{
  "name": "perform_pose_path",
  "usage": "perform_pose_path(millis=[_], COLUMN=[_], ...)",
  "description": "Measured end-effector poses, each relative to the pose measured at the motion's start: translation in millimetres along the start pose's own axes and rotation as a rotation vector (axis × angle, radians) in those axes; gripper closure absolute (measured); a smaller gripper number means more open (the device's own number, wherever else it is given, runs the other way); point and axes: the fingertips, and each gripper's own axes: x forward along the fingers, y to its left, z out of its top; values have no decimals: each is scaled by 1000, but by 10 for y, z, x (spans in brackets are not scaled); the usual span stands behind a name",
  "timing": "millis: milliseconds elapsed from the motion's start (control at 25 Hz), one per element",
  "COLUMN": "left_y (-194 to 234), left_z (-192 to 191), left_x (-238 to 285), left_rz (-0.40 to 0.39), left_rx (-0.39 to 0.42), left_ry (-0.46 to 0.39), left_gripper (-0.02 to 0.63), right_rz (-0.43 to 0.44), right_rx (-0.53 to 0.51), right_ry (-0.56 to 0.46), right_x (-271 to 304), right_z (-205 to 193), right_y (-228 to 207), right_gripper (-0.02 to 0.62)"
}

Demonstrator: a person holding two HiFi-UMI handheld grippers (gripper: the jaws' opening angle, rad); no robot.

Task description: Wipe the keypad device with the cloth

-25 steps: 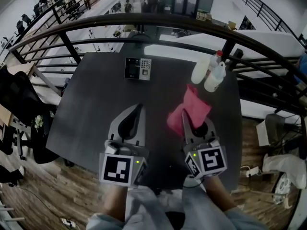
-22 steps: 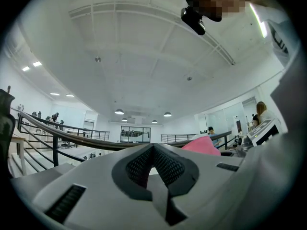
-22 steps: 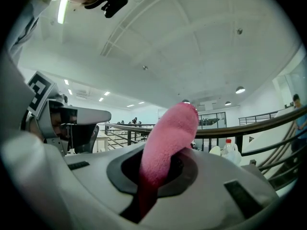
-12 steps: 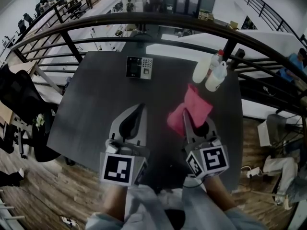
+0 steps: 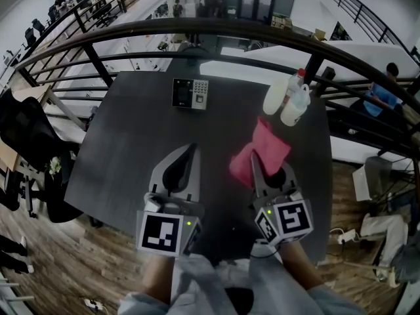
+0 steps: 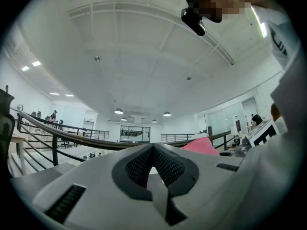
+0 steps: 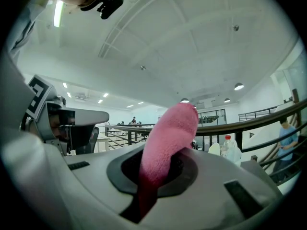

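Observation:
The keypad device (image 5: 189, 94), black with a grey key block, lies flat at the far middle of the dark table (image 5: 131, 149). My right gripper (image 5: 252, 157) is shut on the pink cloth (image 5: 260, 151), which spreads out ahead of its tips on the table's right side. In the right gripper view the pink cloth (image 7: 165, 143) rises folded from between the jaws of the right gripper (image 7: 149, 183). My left gripper (image 5: 192, 146) sits beside it, near the table's middle, with jaws closed and nothing held. The left gripper (image 6: 152, 158) shows its pads meeting.
Two white plastic bottles (image 5: 286, 97) stand at the table's far right corner, just beyond the cloth. A dark metal railing (image 5: 197, 28) curves behind the table's far edge. A black chair (image 5: 26, 136) is left of the table. Wooden floor lies below.

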Motion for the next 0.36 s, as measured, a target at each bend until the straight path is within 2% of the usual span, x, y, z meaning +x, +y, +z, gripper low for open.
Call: perform_pose_path(millis=[360], left_y=[21], left_z=[1], left_x=[-37], left_rz=[7], left_rx=[1], left_ry=[2], left_gripper=[592], right_rz=[5], right_rx=[8], right_ry=[8], right_x=[-15], right_z=[-39], right_y=[28], right_gripper=[568])
